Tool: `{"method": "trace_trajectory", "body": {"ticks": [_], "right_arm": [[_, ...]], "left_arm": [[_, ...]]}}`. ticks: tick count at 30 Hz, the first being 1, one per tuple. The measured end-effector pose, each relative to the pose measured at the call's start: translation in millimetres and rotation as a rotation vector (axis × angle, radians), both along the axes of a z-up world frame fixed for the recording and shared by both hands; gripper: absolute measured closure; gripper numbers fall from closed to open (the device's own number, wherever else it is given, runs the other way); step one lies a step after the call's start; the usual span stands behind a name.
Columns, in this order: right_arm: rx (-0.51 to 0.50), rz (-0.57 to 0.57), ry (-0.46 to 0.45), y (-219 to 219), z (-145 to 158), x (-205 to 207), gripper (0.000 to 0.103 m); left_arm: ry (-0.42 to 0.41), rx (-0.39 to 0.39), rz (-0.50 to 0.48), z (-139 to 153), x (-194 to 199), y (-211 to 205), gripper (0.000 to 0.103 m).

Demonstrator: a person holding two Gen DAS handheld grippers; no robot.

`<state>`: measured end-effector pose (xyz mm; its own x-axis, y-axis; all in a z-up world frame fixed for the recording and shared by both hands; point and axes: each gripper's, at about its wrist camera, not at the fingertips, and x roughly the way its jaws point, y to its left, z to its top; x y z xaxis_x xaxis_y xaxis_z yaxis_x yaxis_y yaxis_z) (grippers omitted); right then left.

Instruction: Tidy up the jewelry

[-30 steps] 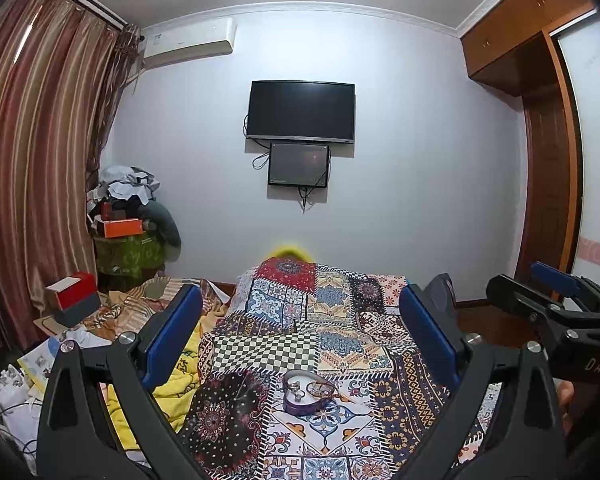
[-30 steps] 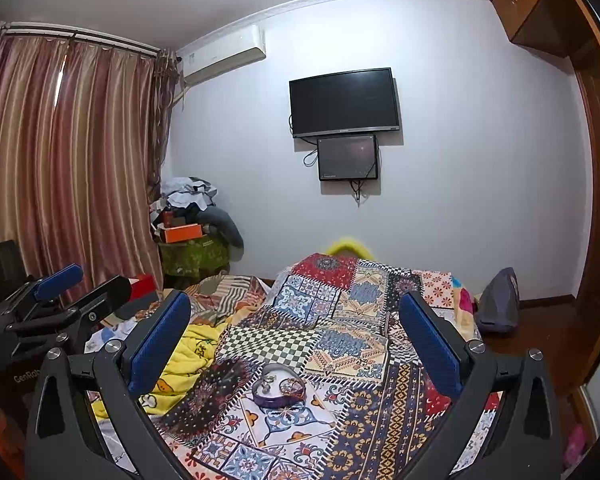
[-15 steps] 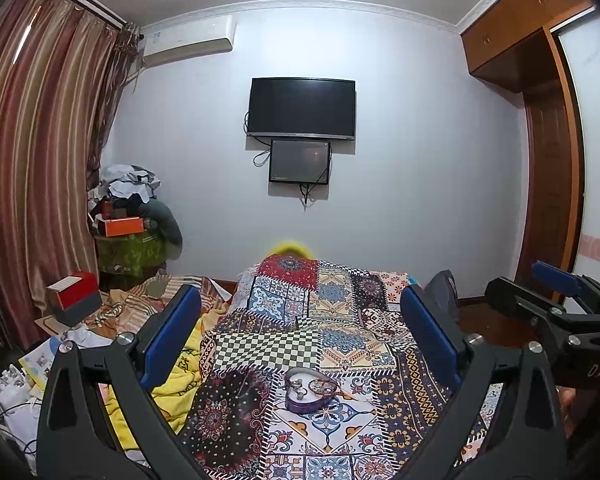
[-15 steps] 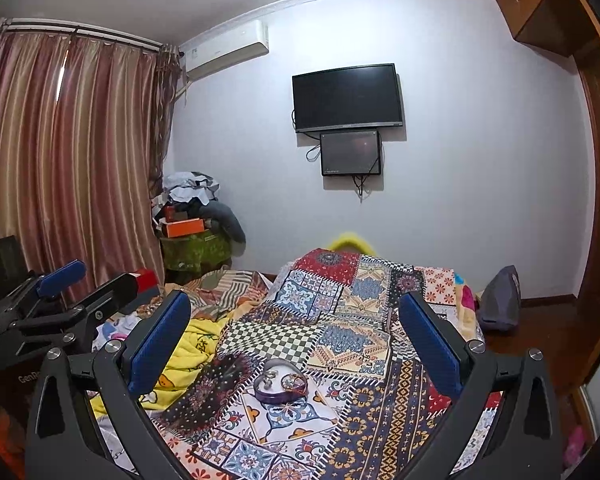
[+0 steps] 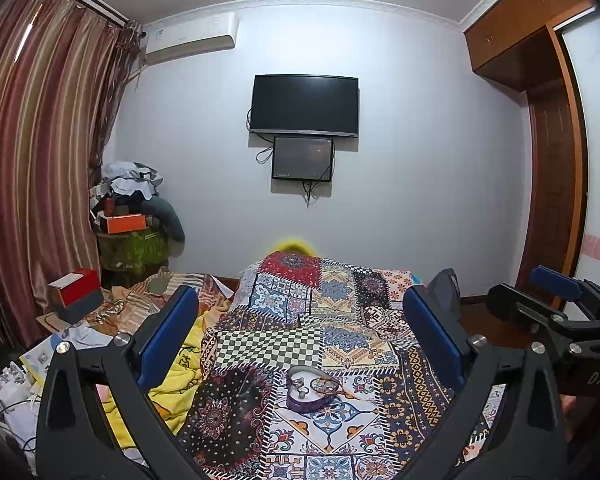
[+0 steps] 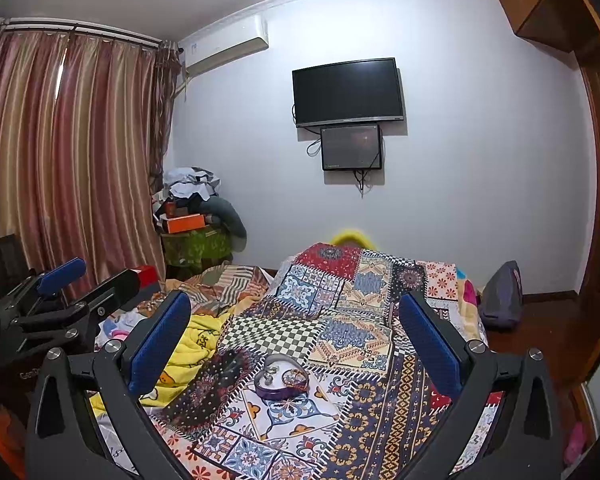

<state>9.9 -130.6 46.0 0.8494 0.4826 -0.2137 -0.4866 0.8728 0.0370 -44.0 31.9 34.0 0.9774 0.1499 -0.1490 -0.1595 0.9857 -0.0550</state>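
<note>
A purple heart-shaped jewelry tray [image 5: 311, 388] sits on the patchwork bedspread [image 5: 340, 320], holding rings and a beaded bracelet. It also shows in the right wrist view [image 6: 281, 379]. My left gripper [image 5: 300, 340] is open and empty, held above and short of the tray. My right gripper [image 6: 294, 340] is open and empty, likewise short of the tray. The right gripper shows at the right edge of the left wrist view [image 5: 556, 312]. The left gripper shows at the left edge of the right wrist view [image 6: 60, 300].
A yellow blanket [image 5: 180, 376] and striped bedding lie left of the bedspread. A red and grey box [image 5: 76, 294] sits at the left. A cluttered stand [image 5: 132, 236] is by the curtain. A TV [image 5: 305, 106] hangs on the far wall. A dark bag [image 6: 500, 300] is on the floor at right.
Both cameras have tilted slightly, so the tray sits a little lower and nearer in view. Both grippers stay open and empty.
</note>
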Motion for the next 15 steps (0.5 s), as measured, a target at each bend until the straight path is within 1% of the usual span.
{"method": "trace_trajectory", "body": {"ticks": [15], "right_arm": [[-0.006,-0.002,0.002,2.9,3.8,-1.2,0.0]], "left_arm": [[0.019,0.0,-0.001,-4.3,4.4,-1.0,0.0]]}}
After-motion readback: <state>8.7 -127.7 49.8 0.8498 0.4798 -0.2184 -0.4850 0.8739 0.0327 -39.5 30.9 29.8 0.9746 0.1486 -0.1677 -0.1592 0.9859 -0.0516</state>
